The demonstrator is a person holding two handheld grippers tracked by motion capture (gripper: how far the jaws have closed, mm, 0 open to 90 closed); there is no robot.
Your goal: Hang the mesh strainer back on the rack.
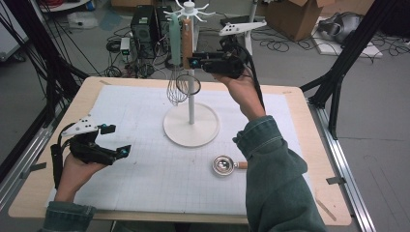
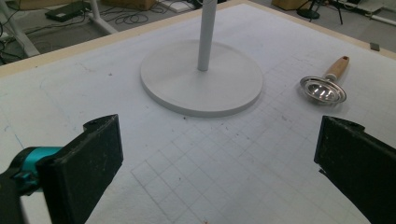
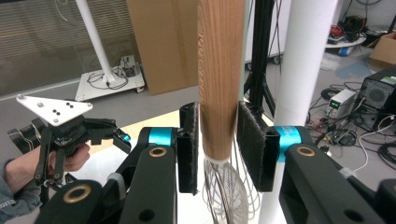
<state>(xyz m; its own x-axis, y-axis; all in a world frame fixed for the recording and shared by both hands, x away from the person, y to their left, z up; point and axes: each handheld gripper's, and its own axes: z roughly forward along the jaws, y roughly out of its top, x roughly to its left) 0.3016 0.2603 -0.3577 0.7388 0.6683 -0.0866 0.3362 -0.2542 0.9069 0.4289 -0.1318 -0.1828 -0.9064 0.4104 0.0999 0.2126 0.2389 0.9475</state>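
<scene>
A white stand (image 1: 191, 126) rises from a round base in the middle of the mat. From its top hooks hang a mint-handled whisk (image 1: 174, 36) and a wooden-handled strainer (image 1: 187, 41). My right gripper (image 1: 190, 62) is raised beside the pole. In the right gripper view both of its pads press the strainer's wooden handle (image 3: 220, 70), so the right gripper (image 3: 218, 149) is shut on it, with wire mesh just below. My left gripper (image 1: 118, 140) rests low at the mat's left and is open. In its own view the left gripper (image 2: 217, 154) holds nothing between its jaws.
A small metal cup with a wooden handle (image 1: 223, 165) lies on the gridded mat (image 1: 145, 169), to the right of the stand's base (image 2: 201, 84). The stand's pole (image 3: 306, 70) is close behind the right jaws. Computer towers, cables and boxes lie on the floor past the table's far edge.
</scene>
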